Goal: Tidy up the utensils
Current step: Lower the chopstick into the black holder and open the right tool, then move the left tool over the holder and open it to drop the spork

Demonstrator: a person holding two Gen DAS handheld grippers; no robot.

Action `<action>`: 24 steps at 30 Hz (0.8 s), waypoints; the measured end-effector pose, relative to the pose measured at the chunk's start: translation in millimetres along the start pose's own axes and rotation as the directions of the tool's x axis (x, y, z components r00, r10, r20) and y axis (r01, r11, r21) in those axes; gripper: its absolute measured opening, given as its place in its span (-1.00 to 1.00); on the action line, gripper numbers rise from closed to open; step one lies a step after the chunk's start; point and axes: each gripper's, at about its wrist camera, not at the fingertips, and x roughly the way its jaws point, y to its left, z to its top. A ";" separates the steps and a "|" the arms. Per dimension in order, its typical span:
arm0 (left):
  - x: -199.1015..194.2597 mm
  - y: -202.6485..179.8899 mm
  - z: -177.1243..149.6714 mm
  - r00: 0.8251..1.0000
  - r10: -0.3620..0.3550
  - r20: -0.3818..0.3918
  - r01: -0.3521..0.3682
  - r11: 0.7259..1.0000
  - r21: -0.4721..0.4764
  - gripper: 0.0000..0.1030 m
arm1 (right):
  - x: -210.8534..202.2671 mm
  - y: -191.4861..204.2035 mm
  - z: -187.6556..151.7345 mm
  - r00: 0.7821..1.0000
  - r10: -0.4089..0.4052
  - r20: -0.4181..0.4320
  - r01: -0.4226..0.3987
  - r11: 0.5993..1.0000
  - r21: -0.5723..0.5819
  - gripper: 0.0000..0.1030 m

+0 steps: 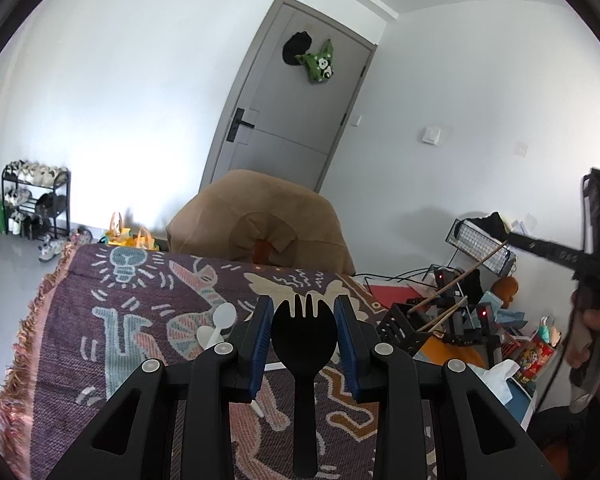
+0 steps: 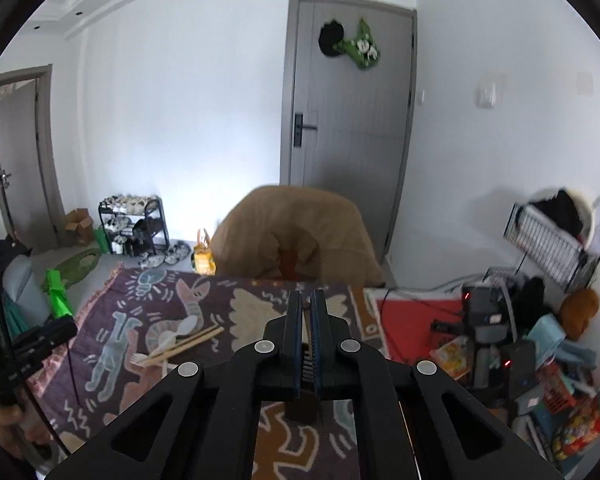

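Black spork (image 1: 303,344) sits between my left gripper (image 1: 303,322) fingers, jaws wide, not touching it. My right gripper (image 2: 307,312) is nearly closed on nothing I can see. At 9 o'clock, chopsticks (image 2: 188,345) and white spoon (image 2: 180,331) lie on the patterned cloth (image 2: 240,308).

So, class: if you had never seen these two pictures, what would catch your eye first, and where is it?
A black spork stands between the open left gripper, close to the lens. Beneath lies a purple patterned cloth with white plastic cutlery and wooden chopsticks. Behind, a grey door carries a green panda bag.
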 end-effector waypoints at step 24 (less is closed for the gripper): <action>92.3 -117.5 44.3 0.989 -0.150 -0.002 0.148 0.973 0.176 -0.37 | 5.9 -103.6 -82.5 0.999 0.051 0.012 -0.053 0.949 0.309 0.49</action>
